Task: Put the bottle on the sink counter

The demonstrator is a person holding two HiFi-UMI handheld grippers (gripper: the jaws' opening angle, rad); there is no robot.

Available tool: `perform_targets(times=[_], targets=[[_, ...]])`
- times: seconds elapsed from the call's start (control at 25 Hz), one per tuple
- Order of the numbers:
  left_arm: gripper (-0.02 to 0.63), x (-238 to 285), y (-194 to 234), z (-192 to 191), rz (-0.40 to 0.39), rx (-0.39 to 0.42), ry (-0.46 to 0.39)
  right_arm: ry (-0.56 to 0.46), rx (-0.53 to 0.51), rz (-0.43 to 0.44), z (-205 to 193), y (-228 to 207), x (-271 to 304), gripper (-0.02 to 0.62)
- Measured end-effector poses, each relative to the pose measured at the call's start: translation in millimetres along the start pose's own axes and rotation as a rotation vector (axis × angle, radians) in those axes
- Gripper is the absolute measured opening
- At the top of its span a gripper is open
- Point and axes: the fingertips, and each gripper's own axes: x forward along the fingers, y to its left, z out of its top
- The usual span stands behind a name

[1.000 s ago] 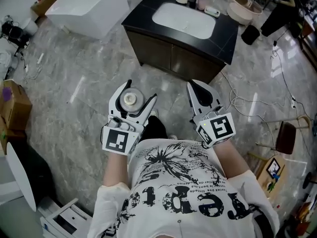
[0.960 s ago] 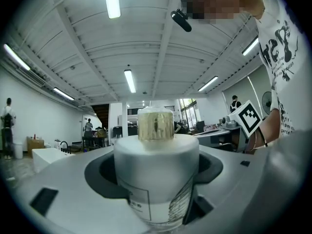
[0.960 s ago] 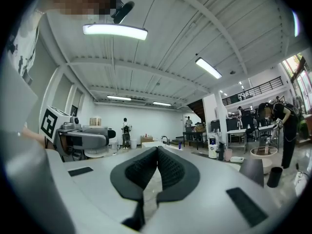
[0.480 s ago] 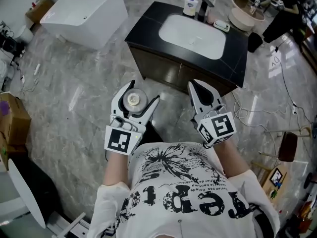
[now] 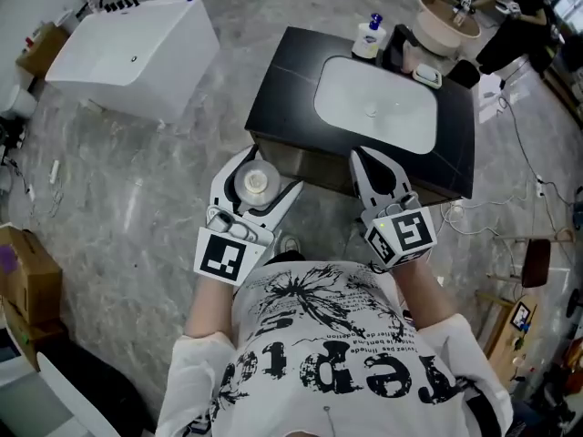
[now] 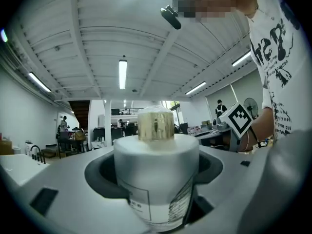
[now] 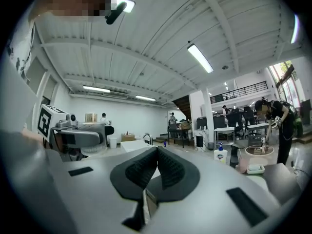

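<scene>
— Where's the bottle?
— The bottle (image 6: 156,179) stands upright in the left gripper (image 5: 264,173). The jaws press its white body from both sides, and its gold cap (image 6: 156,124) sticks up above them. It's held in the air just in front of the counter (image 5: 282,89), by the front corner on the person's left, and not on the black top.
— And the other tool?
— The right gripper (image 5: 363,156) has its 2 jaws pressed together with nothing between them. It hangs just in front of the counter's front edge, about midway along.
— What's on the counter?
— A white basin (image 5: 378,103) is sunk into the middle of it. At the counter's back edge stands a pump bottle (image 5: 368,39) with a blue top, and a soap dish (image 5: 426,78) lies near it, toward the back right corner.
— And around it?
— A beige bowl (image 5: 446,12) sits just behind the counter's back right corner. A white tub (image 5: 137,53) stands on the marble floor (image 5: 137,208) to the counter's left, well apart from it. A cardboard box (image 5: 27,285) lies farther left still, and nearer the person than the counter is.
</scene>
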Motion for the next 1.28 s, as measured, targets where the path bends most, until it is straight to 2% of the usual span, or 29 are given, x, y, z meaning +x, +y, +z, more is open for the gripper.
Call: perform_targets(times=[0.12,0.24,0.4,0.6,1.04,1.28], targets=[[0.348,26.2,61.3,-15.9,-0.040,-0.016,0.014,0.025,0.019,-0.043,-5.4,-6.7,62.4,0.014],[0.348,45.3,101.9,-32.5,-0.055,-0.046,0.028,0.055,0.034,-0.071,-13.4,-12.3,100.9,0.014],[0.348,82.2,135.1,-60.5,-0.077,-0.073,0.050,0.074,0.039,-0.099,-27.2,-38.1,140.1,0.014],[0.348,152.7,166.5,-92.4,-0.099,-0.082,0.062,0.088,0.068,-0.112,-46.3,-90.1,196.3,0.014],[0.348,392.5,264.8,-147.2,-0.144,-0.069,0.129,0.118,0.087,-0.127,-54.3,-276.9,364.6,0.014],[0.348,519.4,316.8,-202.2,-0.162,-0.091,0.170,0.148,0.088,-0.112,-80.0,-376.6,456.0,0.014]])
